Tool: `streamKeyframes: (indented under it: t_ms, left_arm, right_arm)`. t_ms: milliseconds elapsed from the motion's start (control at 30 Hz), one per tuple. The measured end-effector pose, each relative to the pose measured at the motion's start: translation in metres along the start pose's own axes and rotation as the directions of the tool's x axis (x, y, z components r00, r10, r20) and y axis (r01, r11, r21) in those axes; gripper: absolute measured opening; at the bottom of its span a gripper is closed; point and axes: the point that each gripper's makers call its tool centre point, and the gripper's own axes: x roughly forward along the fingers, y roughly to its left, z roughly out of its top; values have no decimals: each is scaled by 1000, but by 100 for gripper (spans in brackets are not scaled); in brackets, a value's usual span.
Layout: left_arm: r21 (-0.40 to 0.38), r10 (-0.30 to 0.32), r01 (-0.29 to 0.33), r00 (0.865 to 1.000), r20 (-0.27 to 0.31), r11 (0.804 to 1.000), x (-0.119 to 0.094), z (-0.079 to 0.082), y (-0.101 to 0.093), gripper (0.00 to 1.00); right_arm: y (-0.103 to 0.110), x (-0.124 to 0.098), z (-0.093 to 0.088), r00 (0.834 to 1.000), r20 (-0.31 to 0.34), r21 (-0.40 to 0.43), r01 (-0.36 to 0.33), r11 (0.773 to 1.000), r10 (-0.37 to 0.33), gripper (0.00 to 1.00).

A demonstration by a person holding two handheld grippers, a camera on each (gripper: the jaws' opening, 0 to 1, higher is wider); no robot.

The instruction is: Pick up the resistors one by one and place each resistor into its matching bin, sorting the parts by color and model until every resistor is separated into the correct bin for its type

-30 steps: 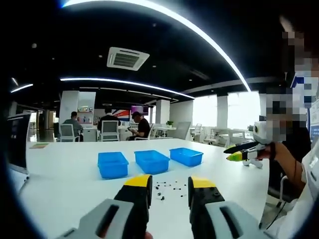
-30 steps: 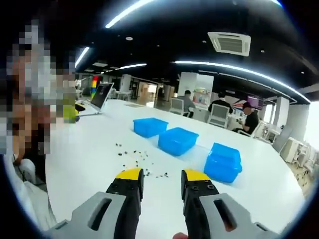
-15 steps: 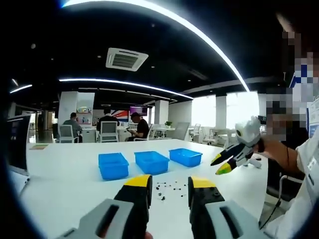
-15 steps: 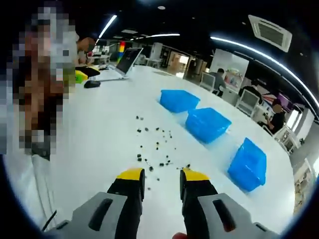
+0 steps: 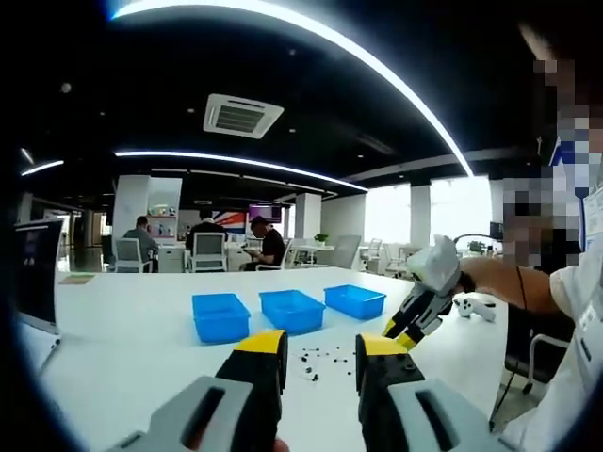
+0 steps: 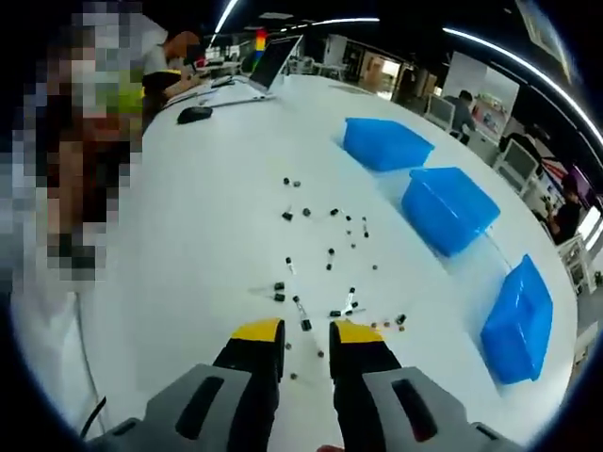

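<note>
Small dark resistors (image 6: 330, 256) lie scattered on the white table (image 6: 188, 245), beside three blue bins (image 6: 388, 143) (image 6: 450, 207) (image 6: 516, 318) that stand in a row. My right gripper (image 6: 306, 334) hangs just above the near edge of the scatter. Its jaws are open by a narrow gap, and one resistor (image 6: 304, 323) lies just ahead of the tips. In the left gripper view the same resistors (image 5: 320, 358) sit ahead of my left gripper (image 5: 320, 348), which is open and holds nothing. The bins (image 5: 220, 315) (image 5: 293, 309) (image 5: 355, 300) stand behind them. The right gripper (image 5: 400, 331) comes in from the right, pointing down at the table.
A laptop (image 6: 273, 66) and a mouse (image 6: 195, 114) sit at the far end of the table. A monitor (image 5: 33, 273) stands at the left edge. People sit at desks (image 5: 207, 250) in the background. A sleeve (image 5: 565, 395) fills the right side.
My right gripper has swung down and in over the scattered resistors, and its jaws have narrowed. The left gripper has stayed where it was, still open.
</note>
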Motion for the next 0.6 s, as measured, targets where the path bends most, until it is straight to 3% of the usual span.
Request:
streamKeyframes:
  t_ms: [433,600]
  left_arm:
    - [-5,-3,3,1000,4,1000,2,3,3,31]
    - [-8,-2,2,1000,3,1000,3,2,3,31]
  right_arm:
    - [-7,21,-9,995,-84,6,-47,999,48,18]
    - [-2,21,-7,995,-74,13,-64,998,65,14]
